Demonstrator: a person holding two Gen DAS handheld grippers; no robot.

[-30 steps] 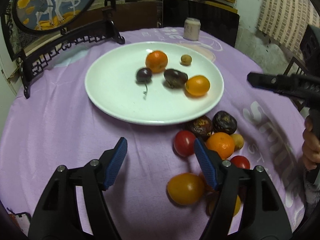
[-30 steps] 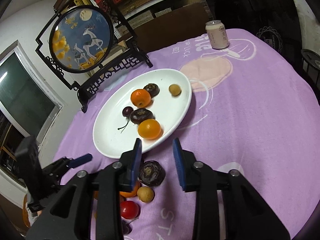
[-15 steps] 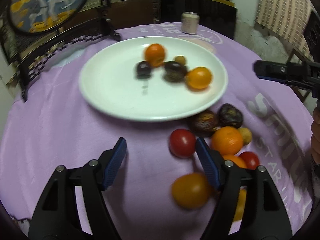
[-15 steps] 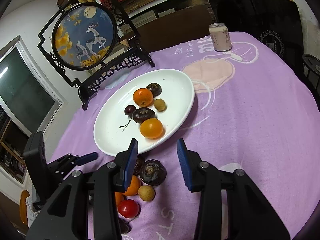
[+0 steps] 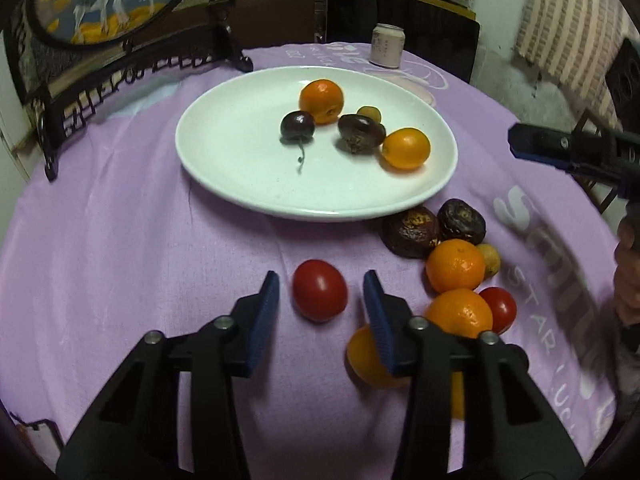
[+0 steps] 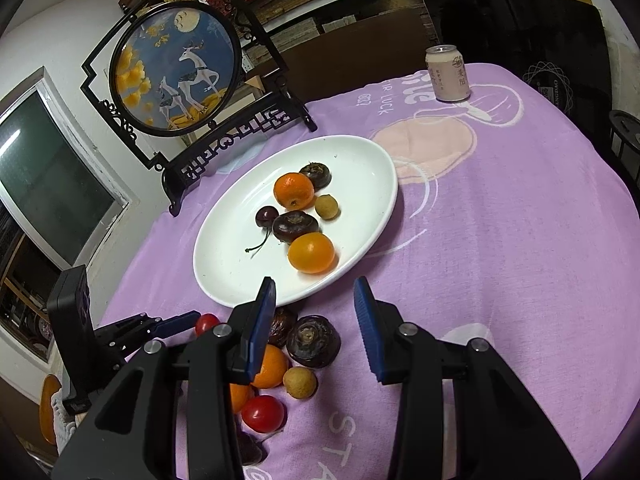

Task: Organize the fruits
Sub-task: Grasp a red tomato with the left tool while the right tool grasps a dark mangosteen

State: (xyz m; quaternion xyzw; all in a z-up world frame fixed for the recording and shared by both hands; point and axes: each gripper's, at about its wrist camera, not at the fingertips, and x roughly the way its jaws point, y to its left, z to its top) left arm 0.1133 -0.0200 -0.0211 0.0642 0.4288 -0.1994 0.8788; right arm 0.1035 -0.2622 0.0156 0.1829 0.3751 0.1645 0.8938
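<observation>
- Left wrist view: the left gripper points down at the purple tablecloth, and its jaws are closing with a red tomato between them; a thin gap shows on each side, so the pads do not press it yet.
- The tomato lies alone on the cloth, just short of the white plate, apart from the other loose fruit. Probably that is why it is the one chosen: nothing crowds the pads.
- The right gripper hangs above the near rim of the plate with a narrow gap between its pads and nothing in it, seemingly waiting near the loose pile.
- Counted on the plate in the right wrist view: one mandarin, one smooth orange fruit, one cherry with its stem, two dark chestnut-like fruits and one small tan longan.
- Counted off the plate in the left wrist view: two red tomatoes, two dark fruits, one tan longan, two mandarins and at least one smooth orange fruit partly hidden behind the gripper.
- A drink can and a framed deer screen stand beyond the plate.
</observation>
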